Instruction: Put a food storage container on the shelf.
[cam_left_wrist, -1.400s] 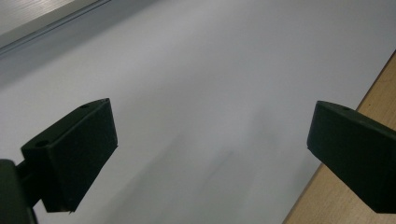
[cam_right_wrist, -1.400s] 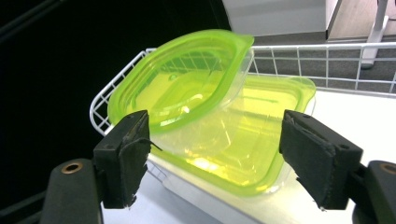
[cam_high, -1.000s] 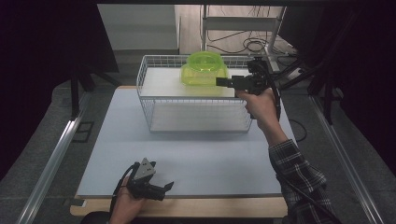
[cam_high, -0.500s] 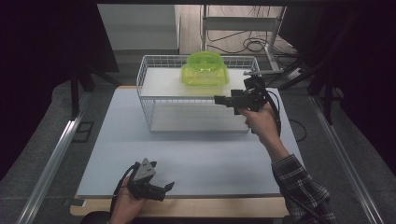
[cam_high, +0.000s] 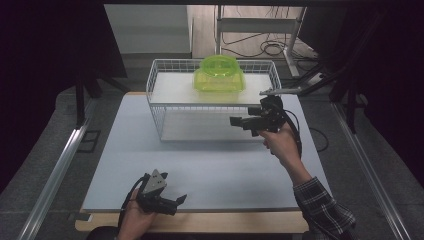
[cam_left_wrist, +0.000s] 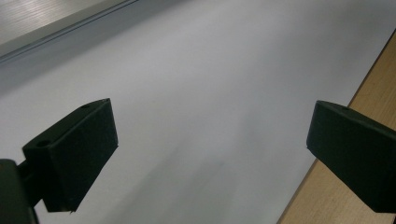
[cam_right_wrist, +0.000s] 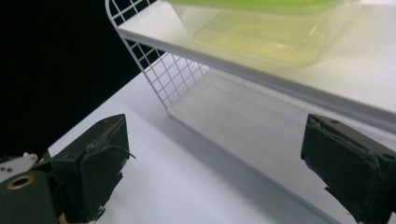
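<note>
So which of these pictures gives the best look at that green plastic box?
The high view: the green lidded container shows whole there, round lid included, sitting on the upper shelf of the white wire rack. The right gripper view catches just its translucent underside and rim from below. The left gripper view faces the white tabletop instead.

A pale grey mat (cam_high: 210, 165) is spread over a wooden table (cam_high: 200, 222), whose light wood edge is left bare along the near side. Toward the far side of the mat a white wire rack (cam_high: 159, 107) is set, its walls made of fine mesh. Inside the rack a white shelf board (cam_high: 175, 90) is carried at the upper level, and a translucent green lidded container (cam_high: 219, 75) is rested on that board, toward its right half.
</note>
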